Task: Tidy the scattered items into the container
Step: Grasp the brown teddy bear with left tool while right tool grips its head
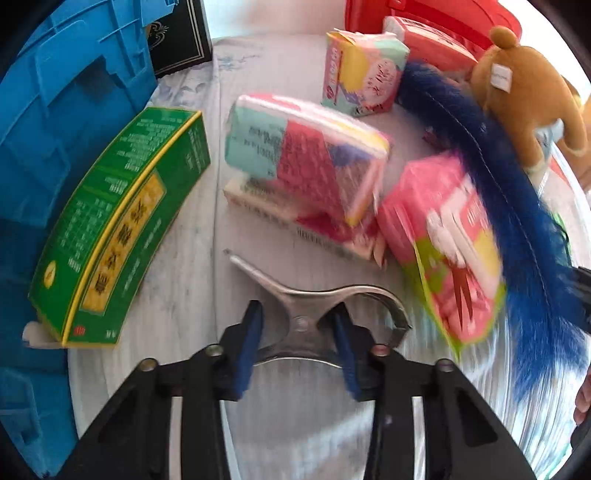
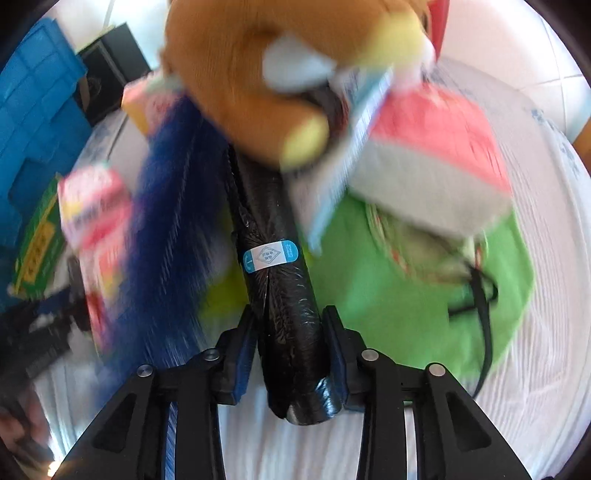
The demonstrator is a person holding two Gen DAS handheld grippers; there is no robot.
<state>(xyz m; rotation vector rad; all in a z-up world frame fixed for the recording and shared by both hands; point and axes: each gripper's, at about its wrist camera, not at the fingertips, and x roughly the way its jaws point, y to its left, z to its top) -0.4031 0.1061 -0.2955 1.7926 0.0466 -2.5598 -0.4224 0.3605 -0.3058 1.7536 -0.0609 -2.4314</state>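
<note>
Left wrist view, nearest first: the left gripper (image 1: 299,345) points down at a pale tablecloth (image 1: 184,258), its blue-padded fingers (image 1: 249,345) clenched on the pivot of a metal clamp (image 1: 314,314). The clamp's narrow waist sits between the pads, one handle running away up and to the left, its jaw end curving off to the right. Beyond it, on the left, lies a green box (image 1: 118,236) with yellow panels, close against a blue crate (image 1: 55,110). Straight ahead, two tissue packs are stacked (the upper tissue pack (image 1: 306,162) is mint and pink), with a blurred pink pack (image 1: 443,243) to the right and a blue furry strip (image 1: 498,192) trailing past it. Farthest back stand a small carton (image 1: 364,70), a brown plush toy (image 1: 524,92) and a red container (image 1: 432,22)

Right wrist view: the right gripper (image 2: 291,354) is closed around a black plastic roll (image 2: 280,295), which lies lengthwise between the pads, its near end poking out toward the camera. A blue and white label (image 2: 271,256) bands the roll farther along. A green cloth (image 2: 399,295) lies to the right, with the plush toy looming beyond
</note>
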